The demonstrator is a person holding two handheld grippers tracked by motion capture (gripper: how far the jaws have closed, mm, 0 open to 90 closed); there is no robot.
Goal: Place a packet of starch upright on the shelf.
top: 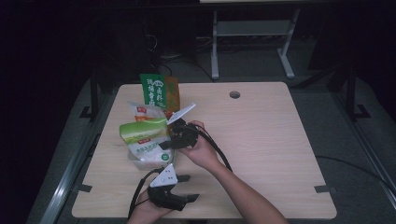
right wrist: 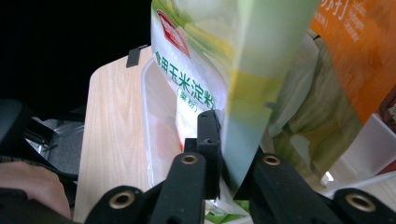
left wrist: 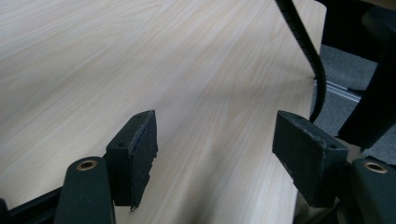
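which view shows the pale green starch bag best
The right gripper view: the pale green starch bag looms close, label readable, pinched between the right gripper fingers. The high view shows it small, standing in a clear bin beside other bags. The left gripper view looks across the bare table.

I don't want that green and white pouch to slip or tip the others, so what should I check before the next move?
1. Right gripper has the green and white pouch between its jaws: ok, the edge is pinched in the right gripper view.
2. Grip is deep enough: cannot tell, only the pouch's edge sits between the pads.
3. Pouch is inside the clear bin: ok, its lower part is within the walls.
4. Neighbouring orange pouch has clearance: not ok, it stands close beside.
5. Left gripper is free to help: ok, open over bare table.
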